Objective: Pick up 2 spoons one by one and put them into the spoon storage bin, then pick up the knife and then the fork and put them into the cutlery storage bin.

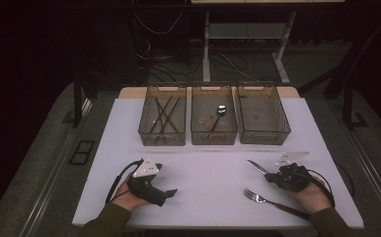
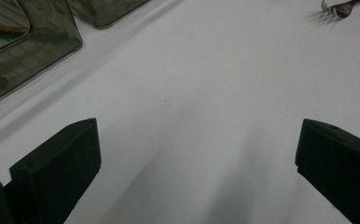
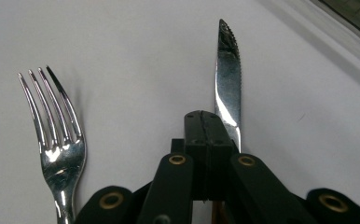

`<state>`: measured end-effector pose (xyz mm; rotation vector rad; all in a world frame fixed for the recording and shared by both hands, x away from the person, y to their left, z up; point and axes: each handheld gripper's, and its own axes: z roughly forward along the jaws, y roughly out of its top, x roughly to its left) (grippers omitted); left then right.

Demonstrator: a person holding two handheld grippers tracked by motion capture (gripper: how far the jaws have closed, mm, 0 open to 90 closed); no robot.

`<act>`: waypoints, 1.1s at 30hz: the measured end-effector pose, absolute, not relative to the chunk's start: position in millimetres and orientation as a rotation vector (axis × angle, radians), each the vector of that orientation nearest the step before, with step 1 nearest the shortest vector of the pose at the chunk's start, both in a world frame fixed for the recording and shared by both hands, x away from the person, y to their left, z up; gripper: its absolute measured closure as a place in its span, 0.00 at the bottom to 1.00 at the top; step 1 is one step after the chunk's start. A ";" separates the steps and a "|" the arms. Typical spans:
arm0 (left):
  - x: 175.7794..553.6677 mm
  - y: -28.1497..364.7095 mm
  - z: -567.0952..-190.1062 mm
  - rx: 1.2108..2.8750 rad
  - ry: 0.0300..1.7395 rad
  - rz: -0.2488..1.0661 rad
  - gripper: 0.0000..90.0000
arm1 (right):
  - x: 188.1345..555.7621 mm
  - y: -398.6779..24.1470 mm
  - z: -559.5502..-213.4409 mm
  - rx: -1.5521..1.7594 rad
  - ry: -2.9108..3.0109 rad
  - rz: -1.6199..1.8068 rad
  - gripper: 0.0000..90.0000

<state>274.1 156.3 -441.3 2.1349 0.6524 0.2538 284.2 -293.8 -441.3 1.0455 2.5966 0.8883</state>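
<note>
Right gripper point(image 3: 211, 128) is clamped tight on a knife point(image 3: 228, 79), blade sticking out past the jaws and up-left toward the bins in the high view. Knife sits just off the white table point(image 1: 203, 173) on the right side. A fork point(image 1: 267, 201) lies on the table right beside it, tines same way as the blade, not touching afaict. Left gripper point(image 2: 197, 154) is wide open w/ nothing between the jaws, well apart from the knife. Three clear bins point(image 1: 213, 121) stand in a row at the far edge, nothing between them and the knife. The right gripper view shows the blade's serrated edge; high view is too small for that.
</note>
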 end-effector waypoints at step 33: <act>273.3 156.3 -440.5 2.134 0.663 0.260 0.00 | 293.9 -307.3 -408.9 1.243 2.721 0.511 0.68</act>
